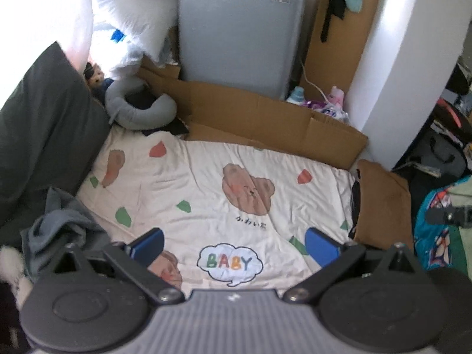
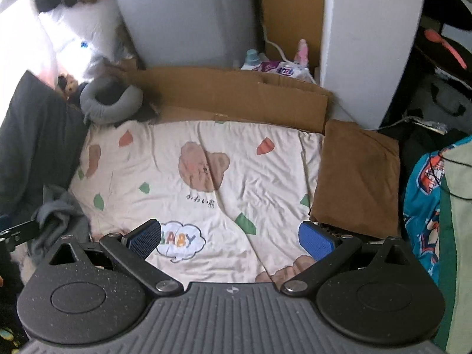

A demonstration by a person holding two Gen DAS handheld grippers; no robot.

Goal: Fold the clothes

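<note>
Both my left hand-held gripper (image 1: 233, 243) and right hand-held gripper (image 2: 230, 237) hover spread wide, empty, over the bear-print bedsheet (image 2: 236, 183). Folded brown garment (image 2: 357, 177) lies at its right edge, crumpled grey garment (image 2: 59, 215) left, leaving the middle free.

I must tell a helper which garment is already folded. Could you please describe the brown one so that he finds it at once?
Start from the cream bedsheet printed with bears and the word BABY. At its right edge, in front of the flattened cardboard, lies the brown folded garment. It is a flat, neat, plain brown rectangle, unlike the crumpled grey garment at the sheet's left edge.
</note>
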